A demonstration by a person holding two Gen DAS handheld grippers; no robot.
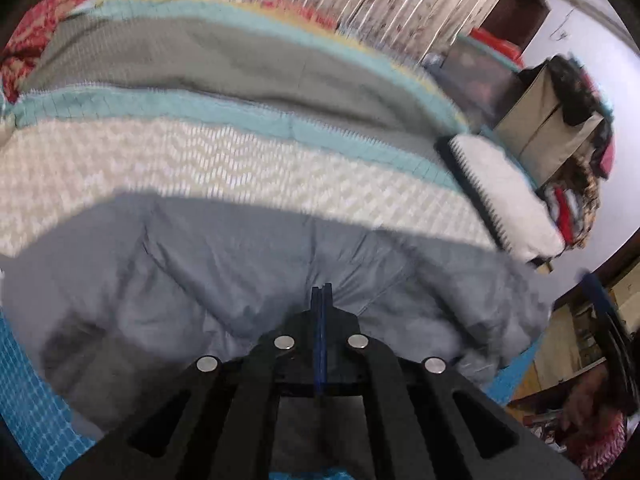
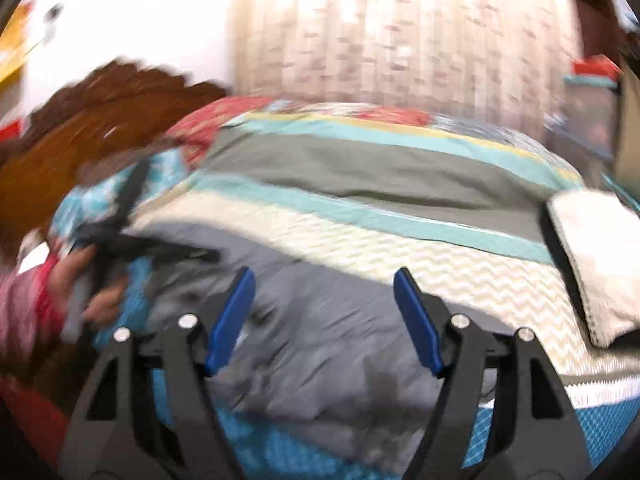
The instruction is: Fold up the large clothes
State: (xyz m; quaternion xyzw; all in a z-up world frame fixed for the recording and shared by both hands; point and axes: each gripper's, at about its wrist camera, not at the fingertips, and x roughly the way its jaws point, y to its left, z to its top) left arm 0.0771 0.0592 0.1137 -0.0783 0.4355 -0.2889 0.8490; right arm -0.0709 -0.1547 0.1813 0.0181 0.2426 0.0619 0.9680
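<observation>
From the left wrist view, the grey garment (image 1: 248,280) lies crumpled on the striped bedspread (image 1: 224,160) of the bed; it looks soft, light and limp, best taken at an edge or corner, and the left hand-held gripper (image 1: 321,294) is clenched tight with cloth bunched at its tip, apparently pinching it. From the right wrist view, the right hand-held gripper (image 2: 324,316) hangs wide apart over the same garment (image 2: 320,344), holding nothing.

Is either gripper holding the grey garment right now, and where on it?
The left gripper is shut on a fold of the grey garment. The right gripper is open above it, holding nothing.
</observation>
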